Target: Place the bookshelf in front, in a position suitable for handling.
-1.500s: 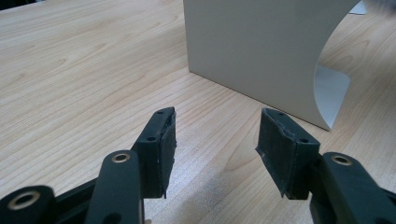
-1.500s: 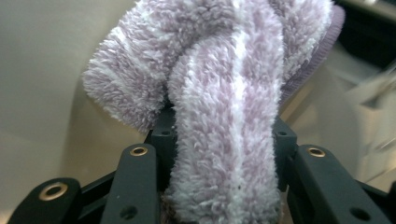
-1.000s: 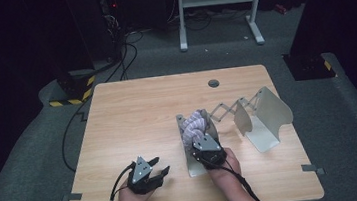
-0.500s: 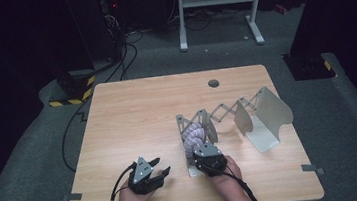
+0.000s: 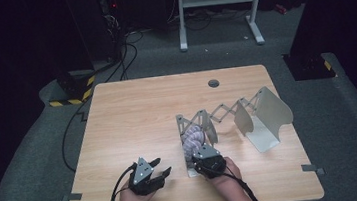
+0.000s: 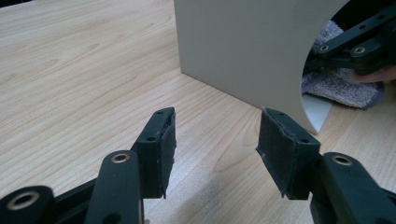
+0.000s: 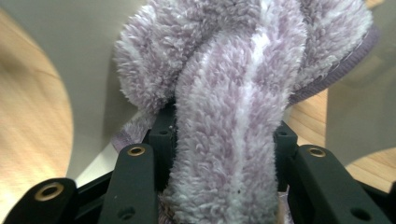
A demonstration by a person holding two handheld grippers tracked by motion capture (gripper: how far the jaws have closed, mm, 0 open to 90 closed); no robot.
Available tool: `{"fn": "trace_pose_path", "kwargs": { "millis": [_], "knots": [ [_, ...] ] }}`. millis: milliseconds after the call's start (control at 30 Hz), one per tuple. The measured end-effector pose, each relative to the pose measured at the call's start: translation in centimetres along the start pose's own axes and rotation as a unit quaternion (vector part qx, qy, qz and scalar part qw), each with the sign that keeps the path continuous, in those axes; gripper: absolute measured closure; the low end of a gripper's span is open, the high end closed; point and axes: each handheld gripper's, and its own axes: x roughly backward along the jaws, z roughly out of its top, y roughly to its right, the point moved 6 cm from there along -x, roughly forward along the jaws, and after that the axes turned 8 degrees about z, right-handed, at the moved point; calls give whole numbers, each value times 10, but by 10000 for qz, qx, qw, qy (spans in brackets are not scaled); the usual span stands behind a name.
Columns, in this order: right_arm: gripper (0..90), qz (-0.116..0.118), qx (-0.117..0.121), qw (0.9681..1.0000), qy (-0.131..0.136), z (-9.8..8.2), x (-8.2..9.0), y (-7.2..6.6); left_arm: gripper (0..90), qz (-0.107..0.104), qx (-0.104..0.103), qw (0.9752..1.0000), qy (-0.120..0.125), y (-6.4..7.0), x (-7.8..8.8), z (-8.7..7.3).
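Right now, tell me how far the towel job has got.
Done: the right gripper has closed on the fluffy lilac towel, which lies between the plates at the near end of the folding metal rack. In hand: that grip. Left: whichever way the towel is going, it isn't settled or clear yet. The left gripper is open, idle on the table.

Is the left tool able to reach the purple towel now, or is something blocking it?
Probably not directly. The left tool stands open on bare table, and the grey metal panel of the folding rack stands between it and the purple towel, which the right tool grips. It would need to go around.
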Motion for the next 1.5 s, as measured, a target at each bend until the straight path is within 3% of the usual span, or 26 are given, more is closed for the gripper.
{"fn": "trace_pose_path", "kwargs": {
  "millis": [100, 133, 167, 200, 233, 267, 333, 400, 500, 667, 933, 1000, 1100, 1133, 1167, 1367, 1433, 1500],
  "knots": [
    [577, 50, 36, 9999, 84, 3, 2, -7, 464, 2, 3, 10000, 24, -2, 1, 1],
    [576, 59, 43, 9999, 117, 4, 2, -9, 461, -74, 31, 10000, 52, -2, 2, 2],
    [576, 65, 55, 9999, 118, 5, 3, -11, 458, -313, 83, 9994, 147, 0, 5, 4],
    [576, 65, 55, 9999, 118, 5, 3, -11, 458, -313, 83, 9994, 147, 0, 5, 4],
    [576, 80, 90, 9998, 148, 6, 2, -15, 456, -610, -90, 9975, 347, 9, 12, 11],
    [576, 80, 90, 9998, 148, 6, 2, -15, 450, -610, -90, 9975, 347, 9, 12, 11],
    [576, 86, 89, 9998, 148, 7, 2, -19, 433, -738, -394, 9953, 482, 25, 16, 17],
    [576, 97, 98, 9998, 161, 7, 2, -21, 418, -740, -512, 9950, 430, 32, 14, 16],
    [577, 136, 103, 9997, 161, 7, 3, -24, 415, -763, -548, 9948, 390, 39, 10, 16],
    [577, 224, 233, 9994, 132, 5, 2, -29, 478, -549, -449, 9968, 369, 41, 4, 18],
    [577, 111, 215, 9996, 126, 3, 7, -21, 573, 7, -140, 9993, 343, 20, -1, 19],
    [577, 81, 231, 9996, 112, 2, 7, -21, 568, -90, -17, 9994, 321, 16, -5, 18],
    [577, 56, 212, 9997, 84, 0, 5, -20, 617, 226, 66, 9994, 263, 8, -9, 18],
    [577, 56, 212, 9997, 84, 0, 5, -20, 613, 226, 66, 9994, 263, 8, -9, 18],
    [576, -5, 230, 9997, 44, -2, 4, -18, 599, 156, 252, 9993, 232, 3, -13, 18],
    [576, -35, 144, 9999, 50, -4, 4, -12, 581, 203, 271, 9992, 229, 0, -13, 17],
    [576, -77, 158, 9998, 41, -5, 4, -10, 579, 129, 182, 9995, 226, -2, -15, 15],
    [575, -83, 123, 9999, 18, -6, 2, -8, 573, 82, 356, 9992, 176, -5, -19, 15]
  ]
}}
